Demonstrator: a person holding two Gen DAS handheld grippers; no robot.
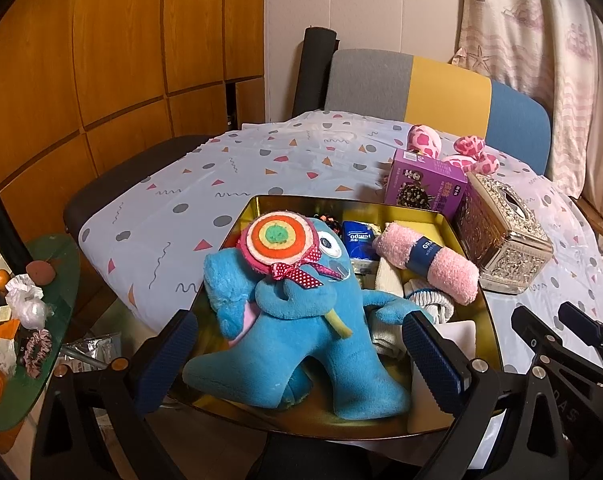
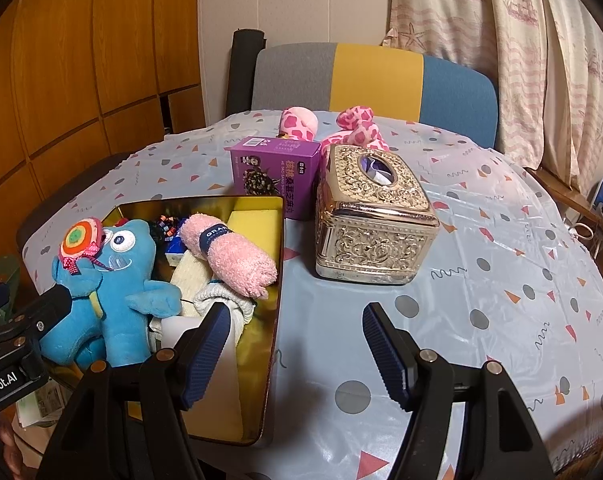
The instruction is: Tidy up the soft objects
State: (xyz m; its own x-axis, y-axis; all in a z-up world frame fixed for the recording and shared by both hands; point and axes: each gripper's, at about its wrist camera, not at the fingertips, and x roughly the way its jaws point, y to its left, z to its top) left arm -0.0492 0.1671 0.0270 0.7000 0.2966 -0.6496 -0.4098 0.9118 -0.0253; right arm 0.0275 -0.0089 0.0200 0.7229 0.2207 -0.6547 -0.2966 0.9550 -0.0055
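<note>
Left wrist view shows a round table (image 1: pixel 301 152) under a pale patterned cloth, filling the middle of the frame. A gold tin tray (image 1: pixel 257 210) sits at the lower centre, already holding soft things. Largest among them is a blue plush toy (image 1: pixel 293 344), standing upright with its long axis running from the bottom of the frame toward the centre. A pink rolled towel (image 1: pixel 429 266) lies tilted across the tray's right side.

Well apart, at the upper right beside a purple box (image 1: pixel 425 186), lies a pink spotted plush (image 1: pixel 461 152), not yet in the tray; it looks like the next thing to collect.

The left gripper (image 1: pixel 297 354) stands with its jaws spread wide on either side of the blue toy; whether the pads touch it I cannot tell.

Right wrist view shows the right gripper (image 2: pixel 297 350) with jaws apart and nothing between them, low in the frame over the tray's right edge and bare cloth. The pink spotted plush lies straight up the frame from it, behind the purple box and an ornate gold tissue box (image 2: pixel 375 216). The right hand appears the nearer one.
</note>
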